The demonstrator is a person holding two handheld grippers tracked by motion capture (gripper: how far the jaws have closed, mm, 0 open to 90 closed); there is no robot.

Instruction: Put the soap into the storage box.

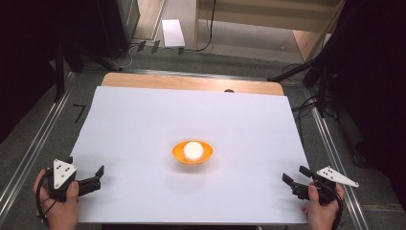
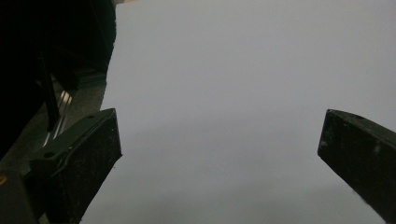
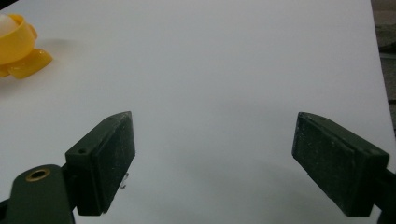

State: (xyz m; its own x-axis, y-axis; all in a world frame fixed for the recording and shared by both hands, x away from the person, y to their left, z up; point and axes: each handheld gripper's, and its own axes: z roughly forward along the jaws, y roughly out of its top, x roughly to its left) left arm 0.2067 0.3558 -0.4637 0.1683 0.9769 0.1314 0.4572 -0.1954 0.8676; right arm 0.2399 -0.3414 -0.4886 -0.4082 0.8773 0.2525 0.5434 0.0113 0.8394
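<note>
With both claws wide and empty, grip the light, slippery orange bowl (image 1: 192, 153) by its thin rim, gently.

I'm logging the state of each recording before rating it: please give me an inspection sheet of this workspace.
Surface: white sheet covering a wooden table, whose far edge shows bare.
Job's things: shallow orange plastic bowl near the sheet's middle, a round white object resting in it.
Clutter: nothing seen on the sheet.
Grippers: left gripper at the near left corner, jaws open, nothing between them; right gripper at the near right corner, jaws open, nothing between them. Both are apart from the bowl.
Cables: black cable on the floor beyond the table.
Surroundings: dark stands either side, metal rails along the table.
</note>
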